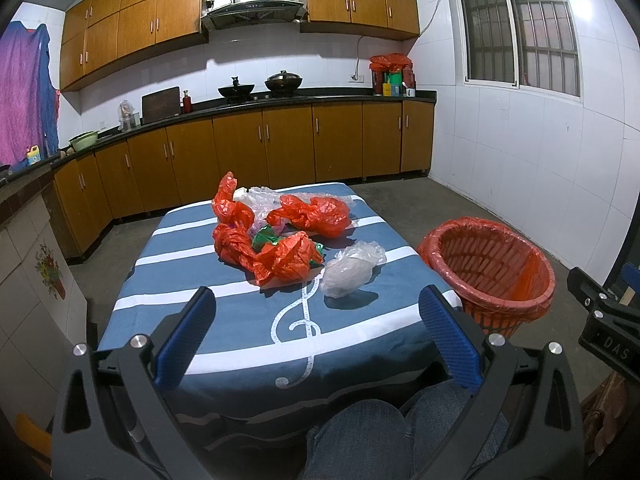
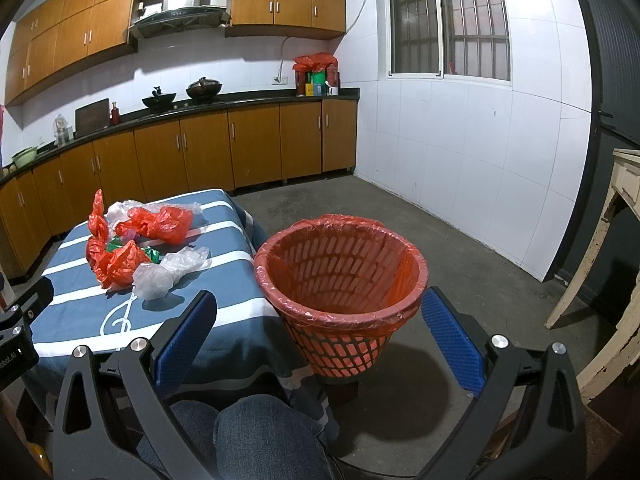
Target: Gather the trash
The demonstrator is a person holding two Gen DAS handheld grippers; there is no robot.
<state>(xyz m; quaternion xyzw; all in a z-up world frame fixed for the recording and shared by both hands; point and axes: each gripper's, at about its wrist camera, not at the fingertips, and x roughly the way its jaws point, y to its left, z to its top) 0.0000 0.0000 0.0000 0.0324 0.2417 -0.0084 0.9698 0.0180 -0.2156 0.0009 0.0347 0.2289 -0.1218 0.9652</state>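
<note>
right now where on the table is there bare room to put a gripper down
Bare cloth lies on the near half of the table, around the treble clef, in front of the clear bag. The middle and far end are crowded with red bags. Both grippers hang open.

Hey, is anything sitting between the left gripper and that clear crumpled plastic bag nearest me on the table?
Nothing visible. The left gripper, jaws wide open, faces the clear crumpled plastic bag across bare blue striped tablecloth. The crumpled red plastic bags lie beside and beyond it, not in the path.
</note>
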